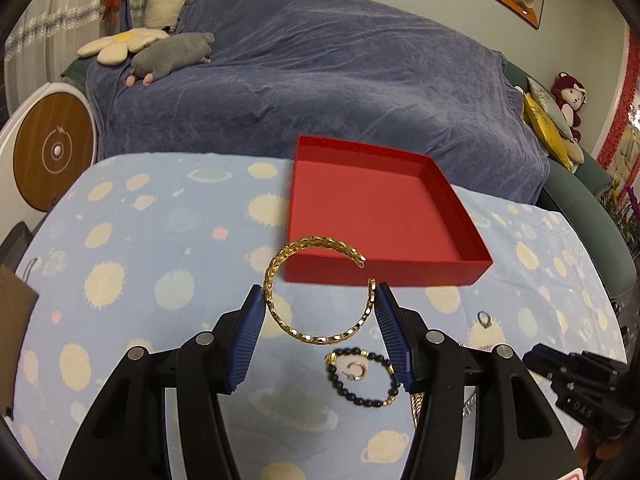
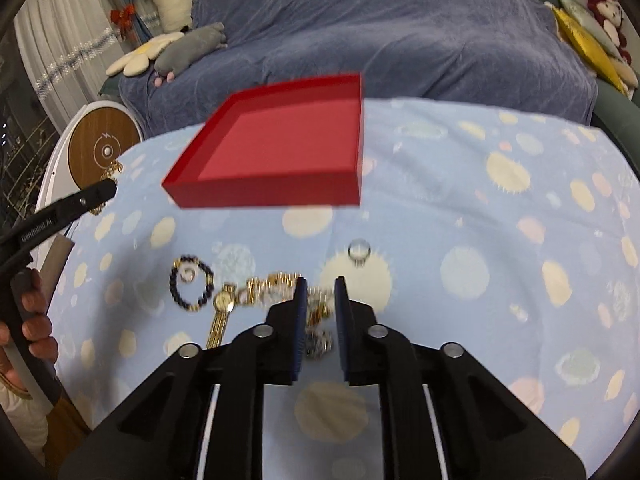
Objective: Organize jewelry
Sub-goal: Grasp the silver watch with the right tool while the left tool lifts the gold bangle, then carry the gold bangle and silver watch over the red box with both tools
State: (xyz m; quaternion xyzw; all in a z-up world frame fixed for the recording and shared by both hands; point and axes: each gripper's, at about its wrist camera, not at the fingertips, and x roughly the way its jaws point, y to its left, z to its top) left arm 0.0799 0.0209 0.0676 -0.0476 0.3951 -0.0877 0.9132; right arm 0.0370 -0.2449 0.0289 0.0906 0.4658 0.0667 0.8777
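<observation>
My left claw (image 1: 320,304) pinches the open gold cuff bangle (image 1: 316,288) across its width, lifted off the tabletop (image 1: 160,264) just short of the empty red box (image 1: 384,216), which I judge is where it goes. My right claw (image 2: 321,300), jaws narrowly parted and empty, hangs over the heap of gold watch (image 2: 224,300), black bead bracelet (image 2: 192,280) and silver ring (image 2: 359,251), probably lining up the next pick.

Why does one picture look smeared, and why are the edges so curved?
Right wrist view: motion blur smears the red box and the jewelry pile. Left wrist view: sharper; the gold bangle is crisp. Both views: the fisheye lens bends the table edge and darkens the corners.
</observation>
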